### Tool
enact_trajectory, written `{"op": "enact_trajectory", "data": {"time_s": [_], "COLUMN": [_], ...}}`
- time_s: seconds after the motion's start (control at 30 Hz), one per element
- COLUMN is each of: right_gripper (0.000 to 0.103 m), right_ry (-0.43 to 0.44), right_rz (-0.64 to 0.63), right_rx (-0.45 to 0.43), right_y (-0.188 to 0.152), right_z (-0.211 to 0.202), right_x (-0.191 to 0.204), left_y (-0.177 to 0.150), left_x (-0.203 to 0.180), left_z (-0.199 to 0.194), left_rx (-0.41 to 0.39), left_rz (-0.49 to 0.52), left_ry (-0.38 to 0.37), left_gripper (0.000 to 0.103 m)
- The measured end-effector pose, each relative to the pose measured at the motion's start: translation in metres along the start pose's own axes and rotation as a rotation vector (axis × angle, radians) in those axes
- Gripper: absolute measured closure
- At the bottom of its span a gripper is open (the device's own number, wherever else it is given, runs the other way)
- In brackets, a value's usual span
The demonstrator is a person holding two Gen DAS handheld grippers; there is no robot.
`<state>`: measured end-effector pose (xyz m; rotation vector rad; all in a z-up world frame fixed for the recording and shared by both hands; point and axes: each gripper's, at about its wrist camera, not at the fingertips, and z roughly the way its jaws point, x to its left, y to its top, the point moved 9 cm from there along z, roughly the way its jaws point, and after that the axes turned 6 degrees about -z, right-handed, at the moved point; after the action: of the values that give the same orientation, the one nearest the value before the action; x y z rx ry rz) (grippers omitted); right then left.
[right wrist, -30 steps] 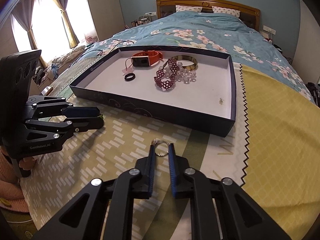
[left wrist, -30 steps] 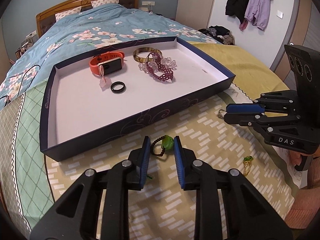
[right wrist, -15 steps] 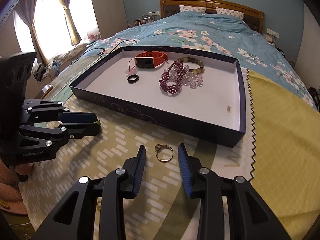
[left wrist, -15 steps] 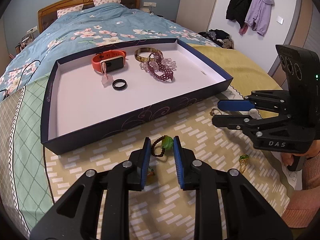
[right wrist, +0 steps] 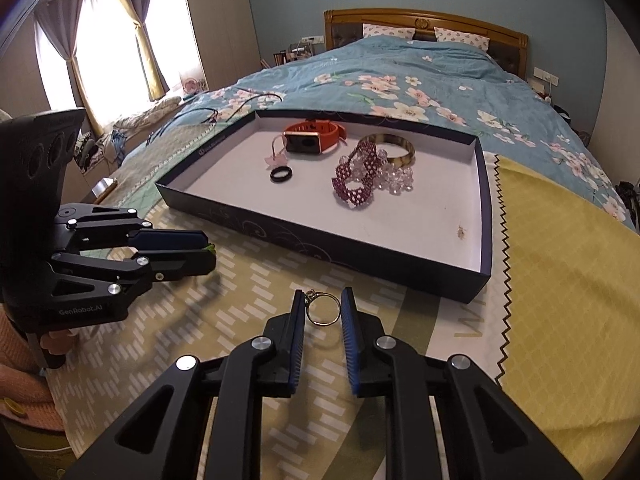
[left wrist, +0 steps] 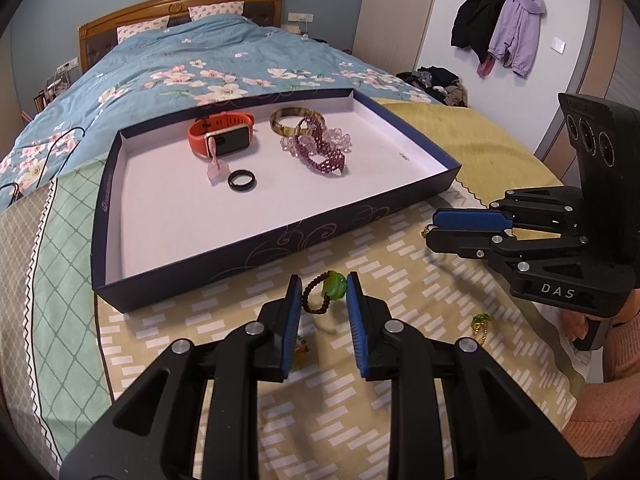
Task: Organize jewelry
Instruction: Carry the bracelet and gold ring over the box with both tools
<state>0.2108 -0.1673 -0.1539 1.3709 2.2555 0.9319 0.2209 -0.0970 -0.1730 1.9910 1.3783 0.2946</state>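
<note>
Left wrist view first: the tray [left wrist: 404, 206] sits on the bed and already has a decent haul in it, namely the orange watch [left wrist: 222, 136], black ring [left wrist: 241, 180], amber bangle [left wrist: 291, 126] and the purple bead bracelet [left wrist: 322, 151]. So I'd say roughly half done. Still loose on the patterned blanket [left wrist: 400, 292]: the green pendant bracelet [left wrist: 326, 291], sitting between the pads of the left gripper [left wrist: 324, 312], which look apart with gaps either side, so nothing's clamped yet. There's also a little green ring [left wrist: 480, 323] further right, and some small orange-green thing [left wrist: 301, 348] half hidden under the left finger; can't tell what it is.

Right wrist view: same tray, same four pieces inside. The right gripper [right wrist: 323, 312] has the gold ring [right wrist: 323, 311] between its pads and the jaws are closing. The ring seems to touch both pads, so I'd call that pinched, just in front of the tray wall. Neither piece is in the tray yet.
</note>
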Motion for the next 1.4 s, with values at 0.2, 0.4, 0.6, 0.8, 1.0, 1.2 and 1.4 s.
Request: {"op": "enact_trajectory", "data": {"time_s": [0.2, 0.4, 0.6, 0.8, 1.0, 1.2, 1.4], "right_gripper": [0.087, 0.087, 0.087, 0.087, 0.087, 0.087, 0.087], "right_ry": [0.011, 0.018, 0.019, 0.019, 0.017, 0.016, 0.012], "right_rz": [0.000, 0.004, 0.003, 0.002, 0.001, 0.003, 0.000], "right_rx": [-0.051, -0.085, -0.105, -0.126, -0.129, -0.132, -0.141], "right_y": [0.012, 0.023, 0.032, 0.041, 0.045, 0.051, 0.058], "right_z": [-0.013, -0.020, -0.020, -0.020, -0.018, -0.014, -0.012], "right_x": [0.004, 0.006, 0.006, 0.005, 0.004, 0.002, 0.000], "left_y": [0.007, 0.019, 0.028, 0.034, 0.039, 0.045, 0.049], "left_x": [-0.006, -0.007, -0.007, -0.009, -0.009, -0.006, -0.003], "left_z": [-0.015, -0.030, -0.038, -0.041, -0.043, -0.045, -0.045], "left_rx": [-0.044, -0.089, -0.117, -0.134, -0.146, -0.157, -0.163], "left_rz": [0.012, 0.008, 0.007, 0.009, 0.005, 0.003, -0.003], "left_ry": [-0.005, -0.005, 0.001, 0.004, 0.010, 0.017, 0.028], "left_gripper": [0.080, 0.080, 0.080, 0.080, 0.080, 0.080, 0.080]}}
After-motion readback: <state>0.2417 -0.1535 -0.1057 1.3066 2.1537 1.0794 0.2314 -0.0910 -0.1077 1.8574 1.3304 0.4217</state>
